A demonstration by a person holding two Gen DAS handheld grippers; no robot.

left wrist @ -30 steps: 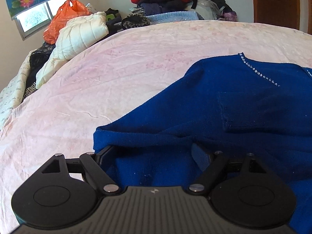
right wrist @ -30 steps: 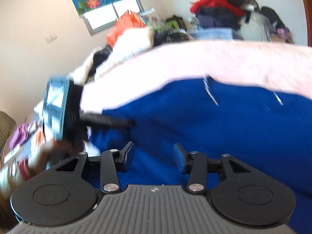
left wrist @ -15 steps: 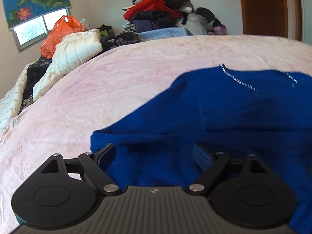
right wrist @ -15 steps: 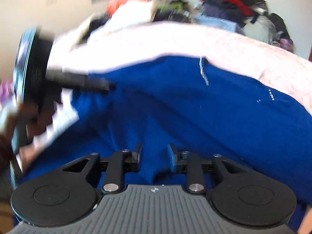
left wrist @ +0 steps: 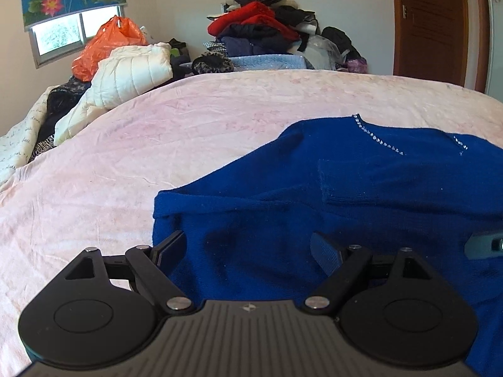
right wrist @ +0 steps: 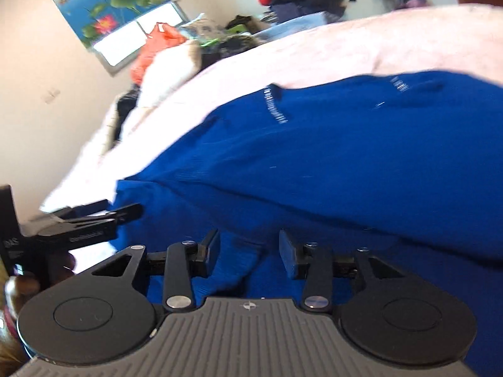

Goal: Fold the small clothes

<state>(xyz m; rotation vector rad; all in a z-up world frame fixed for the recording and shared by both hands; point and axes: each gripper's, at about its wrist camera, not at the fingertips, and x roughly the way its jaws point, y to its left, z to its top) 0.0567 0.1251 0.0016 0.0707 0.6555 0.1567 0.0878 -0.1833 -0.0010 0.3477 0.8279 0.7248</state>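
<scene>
while a second ago the left gripper (left wrist: 248, 248) had its fingers buried in a fold of the blue sweater (left wrist: 361, 194), it now sits with jaws spread wide and nothing between them, the knit lying flat beneath. item: blue sweater, rhinestone neckline (left wrist: 382, 140) at 1 o'clock, folded edge at 9 o'clock of centre, spread on the pink bedspread (left wrist: 157, 144). right gripper (right wrist: 248, 254): jaws were near closing half a second back, now parted to a moderate gap with a raised ridge of sweater (right wrist: 314, 163) between them; no clamp visible, view blurred. left gripper (right wrist: 91, 223) also shows at 9 o'clock in the right view. background: white quilted jacket (left wrist: 132, 75) at 10 o'clock, orange plastic bag (left wrist: 107, 44), clothes pile (left wrist: 264, 31) at 12 o'clock. judgement: one fold laid and released; next fold likely pending.
</scene>
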